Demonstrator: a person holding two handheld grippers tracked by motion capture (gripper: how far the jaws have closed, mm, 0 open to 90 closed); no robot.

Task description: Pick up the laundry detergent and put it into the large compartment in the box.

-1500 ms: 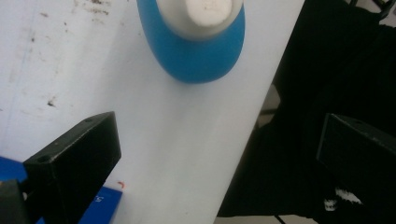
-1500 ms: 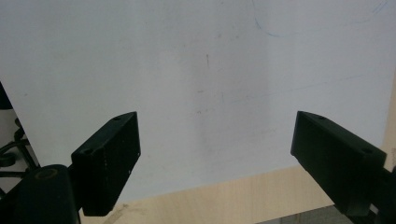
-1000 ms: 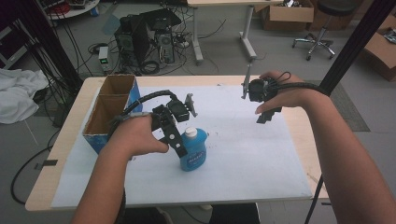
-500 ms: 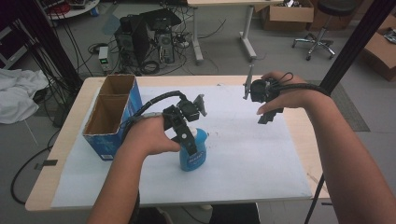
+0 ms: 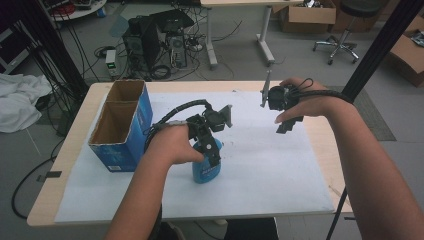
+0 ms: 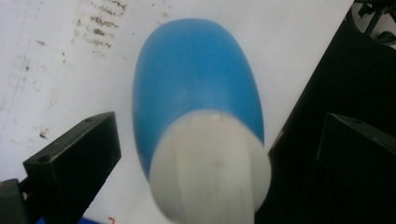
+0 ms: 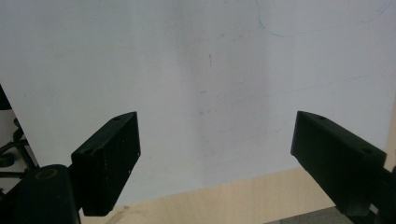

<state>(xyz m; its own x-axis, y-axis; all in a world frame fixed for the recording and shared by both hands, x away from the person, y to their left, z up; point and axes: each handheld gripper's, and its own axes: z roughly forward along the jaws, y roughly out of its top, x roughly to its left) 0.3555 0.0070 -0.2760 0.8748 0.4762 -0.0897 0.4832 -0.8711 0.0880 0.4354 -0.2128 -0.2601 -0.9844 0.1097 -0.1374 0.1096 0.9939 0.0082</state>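
A blue bottle [image 5: 205, 174] with a white cap [image 6: 210, 172] stands upright on the white paper near the table's middle. My left gripper [image 5: 212, 150] hangs right over it, open. In the left gripper view the left gripper [image 6: 217, 161] has one jaw on each side of the cap, with gaps on both sides, and the blue body [image 6: 196, 79] stretches away below. My right gripper [image 5: 286, 125] is held above the right part of the paper, open. Between the jaws of the right gripper [image 7: 219, 144] lies only bare paper.
An open blue cardboard box [image 5: 119, 131] with two compartments stands at the table's left side. White paper [image 5: 280, 170] covers most of the wooden table [image 5: 320, 145]. Beyond the far edge are computers, cables and a chair on the floor.
My left gripper has slid right and come down over the bottle, so the cap is now covered from above. The right gripper has stayed almost still.
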